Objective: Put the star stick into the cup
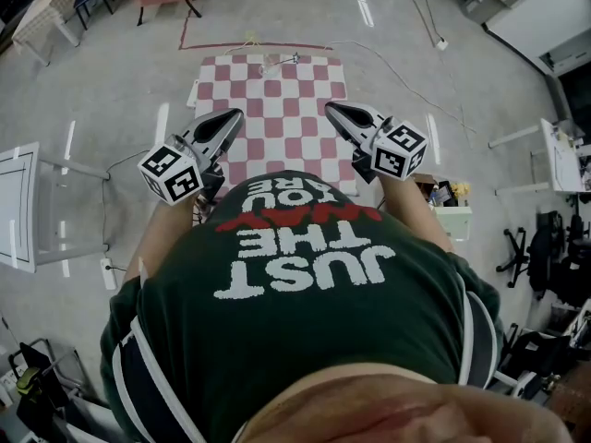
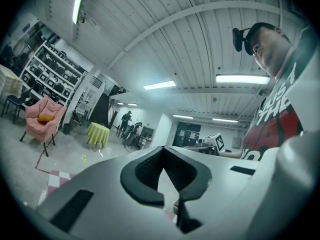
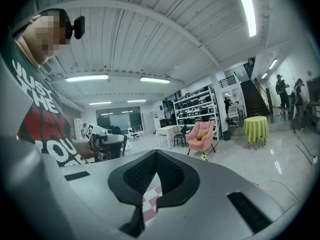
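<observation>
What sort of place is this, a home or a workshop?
Probably a large lab or workshop hall: a ribbed metal ceiling with strip lights, tall storage shelves along a wall, and a bare concrete floor with a checkered mat.

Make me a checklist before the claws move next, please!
1. Left claw empty: ok, shut with nothing in it.
2. Right claw empty: ok, shut with nothing in it.
3. Star stick in sight: not ok, no view shows it.
4. Cup in sight: not ok, no view shows it.
5. Checkered mat on the floor ahead of both claws: ok.
</observation>
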Available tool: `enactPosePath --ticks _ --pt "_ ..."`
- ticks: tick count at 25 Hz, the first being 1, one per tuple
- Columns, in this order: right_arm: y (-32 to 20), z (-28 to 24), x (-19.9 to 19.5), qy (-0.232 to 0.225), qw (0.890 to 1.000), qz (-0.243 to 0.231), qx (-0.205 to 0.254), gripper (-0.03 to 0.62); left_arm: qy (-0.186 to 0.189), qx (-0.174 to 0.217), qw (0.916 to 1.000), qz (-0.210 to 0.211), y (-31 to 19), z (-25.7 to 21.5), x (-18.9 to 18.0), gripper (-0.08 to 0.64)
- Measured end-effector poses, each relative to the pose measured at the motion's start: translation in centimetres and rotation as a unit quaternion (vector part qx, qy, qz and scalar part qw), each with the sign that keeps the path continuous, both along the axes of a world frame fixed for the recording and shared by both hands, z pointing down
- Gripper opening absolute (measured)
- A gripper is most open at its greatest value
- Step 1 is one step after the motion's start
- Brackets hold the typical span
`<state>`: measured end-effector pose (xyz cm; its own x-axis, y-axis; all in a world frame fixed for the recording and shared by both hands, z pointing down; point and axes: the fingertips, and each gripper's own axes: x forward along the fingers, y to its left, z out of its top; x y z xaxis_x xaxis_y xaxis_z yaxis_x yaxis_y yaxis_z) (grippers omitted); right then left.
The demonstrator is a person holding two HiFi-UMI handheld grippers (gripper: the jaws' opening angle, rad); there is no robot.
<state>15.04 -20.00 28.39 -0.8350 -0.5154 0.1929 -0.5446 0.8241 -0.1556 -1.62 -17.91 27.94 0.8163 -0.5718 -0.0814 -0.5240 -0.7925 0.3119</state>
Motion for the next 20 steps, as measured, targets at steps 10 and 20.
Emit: enactPosePath --ticks 10,20 --pt "-0.1 0.04 -0.56 0.004 1.0 -0.009 0.0 0.032 0.001 0.0 1.0 -0.002 -0.2 -0.08 -0.32 0.009" --pt "-0.09 0.36 -0.78 0.007 1.0 -0.014 -0.001 0.032 0.0 -0.001 1.0 -0.001 -0.32 0.02 -0.42 0.009"
